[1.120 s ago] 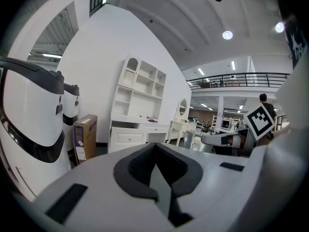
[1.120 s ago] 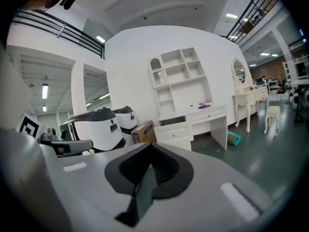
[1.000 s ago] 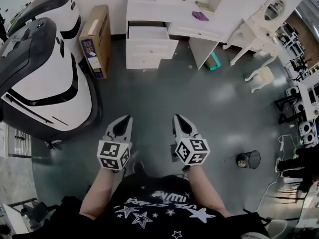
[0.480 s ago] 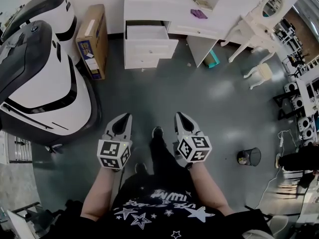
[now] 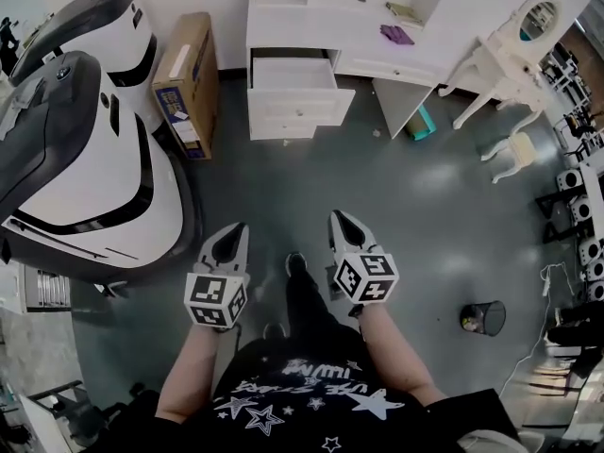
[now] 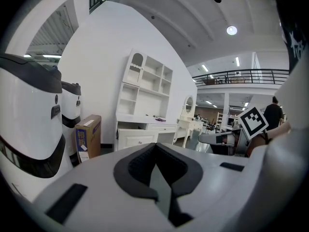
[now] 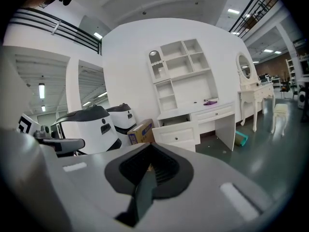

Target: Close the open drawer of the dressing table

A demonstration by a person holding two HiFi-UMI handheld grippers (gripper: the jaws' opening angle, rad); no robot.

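Across the grey floor (image 5: 396, 187), at the far side, a white dressing-table bench (image 5: 453, 12) stands against the white wall. Its drawer stack sits at the left end, and the top drawer (image 5: 293, 72) is pulled out, open. A purple item (image 5: 396, 34) lies on the bench top. A cardboard box (image 5: 185, 83) leans just left of the stack. Big white-and-black machines (image 5: 75, 159) fill the left edge. A small vanity with an oval mirror (image 5: 519, 41) and a stool (image 5: 517, 147) crowd the right, with a black wastebasket (image 5: 483, 317) lower right. A wide strip of bare floor runs from the person to the drawer. The left gripper (image 5: 233, 229) and right gripper (image 5: 340, 217) are held side by side near the body, pointing at the bench, well apart from the drawer. Both have their jaws closed together, holding nothing.
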